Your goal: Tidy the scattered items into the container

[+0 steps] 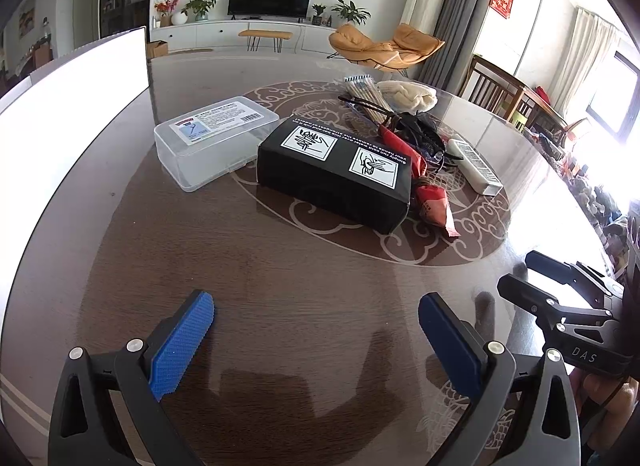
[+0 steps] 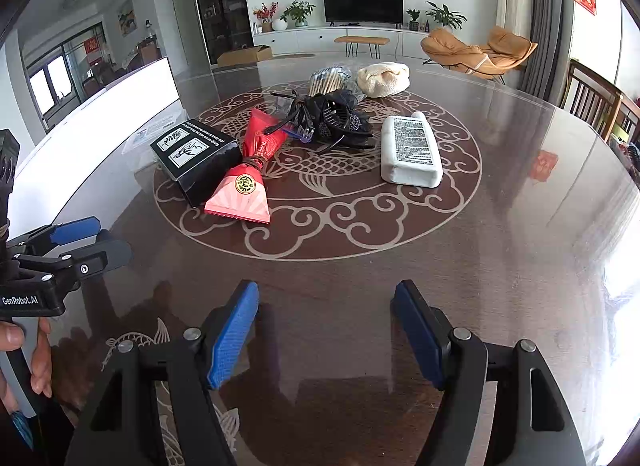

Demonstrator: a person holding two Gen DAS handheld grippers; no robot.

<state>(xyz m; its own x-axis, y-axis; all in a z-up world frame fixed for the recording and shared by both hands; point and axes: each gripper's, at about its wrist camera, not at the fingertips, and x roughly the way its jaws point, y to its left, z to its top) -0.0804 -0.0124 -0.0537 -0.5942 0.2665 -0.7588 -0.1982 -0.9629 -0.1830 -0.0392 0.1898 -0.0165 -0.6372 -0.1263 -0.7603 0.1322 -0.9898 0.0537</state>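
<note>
A clear plastic container (image 1: 216,141) with its lid on stands on the table's left, mostly hidden behind the black box (image 2: 196,161) in the right wrist view. Beside the black box (image 1: 336,169) lie a red packet (image 2: 252,169), black hair clips (image 2: 336,113), a white bottle (image 2: 412,149), a bundle of sticks (image 2: 328,79) and a cream cloth (image 2: 384,77). My left gripper (image 1: 316,306) hovers open over bare table, well short of the items. My right gripper (image 2: 326,294) is open too, with nothing between its fingers.
The round dark table (image 1: 280,266) has a glossy top with a fish pattern. A large white panel (image 1: 72,105) stands along its left side. Wooden chairs (image 2: 592,101) stand at the right. A hand (image 2: 36,358) holds the left gripper's handle.
</note>
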